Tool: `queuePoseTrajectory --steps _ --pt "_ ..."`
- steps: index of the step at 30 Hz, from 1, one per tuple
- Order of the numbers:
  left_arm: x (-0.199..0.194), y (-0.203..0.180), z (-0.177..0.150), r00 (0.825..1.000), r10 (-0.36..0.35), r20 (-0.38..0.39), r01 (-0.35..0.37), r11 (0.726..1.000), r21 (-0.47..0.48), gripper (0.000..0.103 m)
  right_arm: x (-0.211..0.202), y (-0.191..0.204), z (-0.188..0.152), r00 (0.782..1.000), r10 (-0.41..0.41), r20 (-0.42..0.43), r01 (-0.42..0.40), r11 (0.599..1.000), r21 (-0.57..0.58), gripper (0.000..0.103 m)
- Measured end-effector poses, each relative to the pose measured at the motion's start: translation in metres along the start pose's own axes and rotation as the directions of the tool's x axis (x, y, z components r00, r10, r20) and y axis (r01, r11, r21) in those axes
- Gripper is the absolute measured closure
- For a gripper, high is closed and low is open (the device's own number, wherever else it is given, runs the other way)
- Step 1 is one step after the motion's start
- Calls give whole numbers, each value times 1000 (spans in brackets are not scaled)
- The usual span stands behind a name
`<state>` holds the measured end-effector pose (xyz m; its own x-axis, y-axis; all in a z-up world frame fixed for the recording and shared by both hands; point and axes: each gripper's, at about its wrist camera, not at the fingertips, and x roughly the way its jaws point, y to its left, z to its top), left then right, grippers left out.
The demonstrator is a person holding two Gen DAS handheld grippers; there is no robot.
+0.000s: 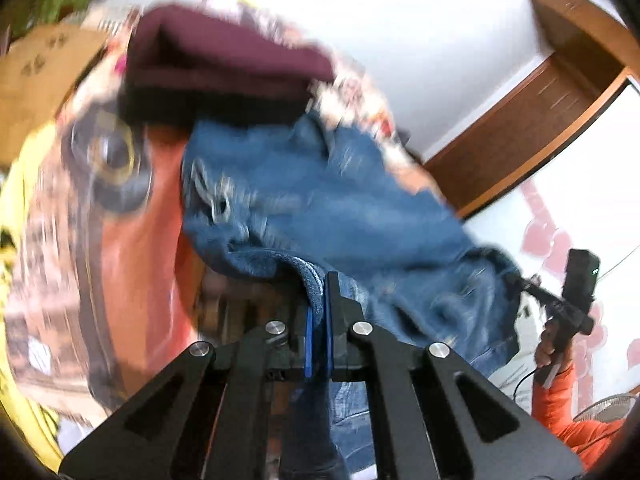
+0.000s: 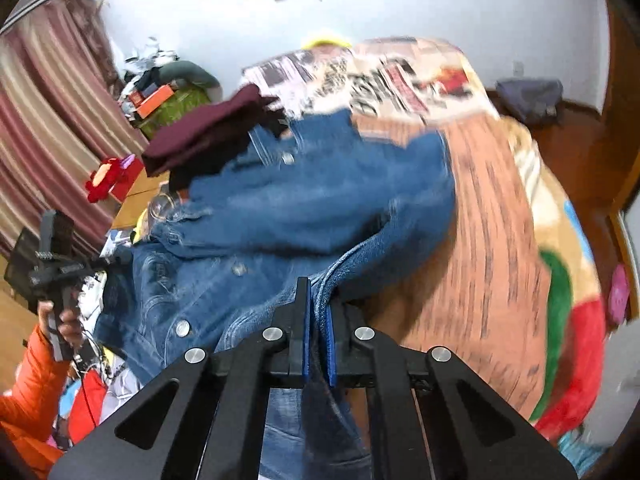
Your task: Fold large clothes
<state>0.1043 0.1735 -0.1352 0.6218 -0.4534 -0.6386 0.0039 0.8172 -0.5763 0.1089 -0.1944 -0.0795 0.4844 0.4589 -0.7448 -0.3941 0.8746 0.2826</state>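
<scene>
Both grippers are closed on the same denim jacket, and this is probably because a large garment must be carried by two points of its edge to make a fold. In the left wrist view the left gripper has its jaws narrow, with a thick blue hem pinched between the blue pads; in the right wrist view the right gripper also has narrow jaws, holding a stitched denim seam. The jacket hangs partly lifted between them, and its body spreads toward 12 o'clock over the bed with the patterned blanket. The strong blur suggests that the cloth is in motion, so I judge that a fold is in progress, not finished. At 10 to 11 o'clock of the jacket in the right view lies a folded maroon garment, touching or overlapping the denim; I cannot tell which one is on top. This is the tight side. The open room is at 2 to 4 o'clock, where the blanket is bare as far as the bed edge. At 8 o'clock the left gripper and the hand in an orange sleeve are near the clutter beside the bed, so there is less room on that side.
</scene>
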Motion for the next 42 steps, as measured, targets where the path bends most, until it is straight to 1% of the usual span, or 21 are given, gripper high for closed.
queuePoseTrajectory --steps 2,4,7,9,12,15,17,18,20,22,25,26,27,28,29,30,31,32,36,39,42 --pt "-14 -4 19 999 6 50 -7 1000 17 101 -2 2 15 999 -9 34 10 1000 -14 98" --pt "-14 -7 34 995 38 89 -42 998 38 101 0 -2 28 997 -26 71 27 1000 -11 98" --pt "-1 1 48 987 119 106 -124 992 35 101 10 -21 44 992 -62 108 58 997 41 98" --pt "18 16 52 974 209 90 -211 977 14 101 22 -34 47 989 -107 106 99 992 76 98" --pt "45 43 42 950 310 40 -310 951 -7 100 43 -58 45 983 -168 70 159 980 123 98" --pt "67 65 30 936 350 -22 -351 936 -16 100 73 -88 32 985 -171 -14 171 966 196 98" --pt "79 76 22 934 350 -65 -352 936 -24 100 81 -99 25 989 -147 -32 150 962 229 98" --pt "83 78 20 934 350 -76 -353 935 -25 100 81 -99 23 990 -142 -21 143 962 233 98" --pt "82 78 19 934 350 -75 -353 936 -19 100 76 -96 25 989 -148 -10 146 965 216 98" --pt "77 73 21 932 354 -79 -355 935 4 95 72 -91 29 988 -157 -11 156 969 190 96" --pt "64 59 21 935 348 -73 -346 937 44 74 63 -82 32 988 -149 -29 151 977 149 89" --pt "60 55 21 936 344 -69 -341 939 57 61 58 -79 32 990 -136 -36 140 980 141 84" --pt "56 50 18 935 348 -63 -343 936 71 44 55 -78 31 991 -125 -38 129 982 136 80" --pt "52 45 16 929 366 -53 -360 929 89 36 47 -74 28 993 -112 -32 115 985 127 71" --pt "49 39 14 924 379 -49 -373 922 100 21 45 -72 27 994 -109 -27 112 986 120 58" --pt "46 36 11 921 387 -46 -380 918 110 17 43 -69 25 994 -111 -21 112 987 114 52" --pt "44 32 6 924 381 -43 -374 919 123 15 37 -67 20 993 -117 -11 117 988 104 42" --pt "43 31 3 926 374 -49 -366 922 128 15 34 -64 16 993 -122 -9 122 988 96 38" --pt "40 40 -15 935 340 -97 -333 939 84 15 37 -64 3 990 -129 -54 134 987 93 38" --pt "48 56 -32 956 232 -181 -238 971 -13 16 47 -70 -13 987 -109 -114 124 983 132 38" --pt "56 65 -46 961 152 -231 -175 981 -84 16 53 -72 -22 984 -83 -157 108 981 163 38"
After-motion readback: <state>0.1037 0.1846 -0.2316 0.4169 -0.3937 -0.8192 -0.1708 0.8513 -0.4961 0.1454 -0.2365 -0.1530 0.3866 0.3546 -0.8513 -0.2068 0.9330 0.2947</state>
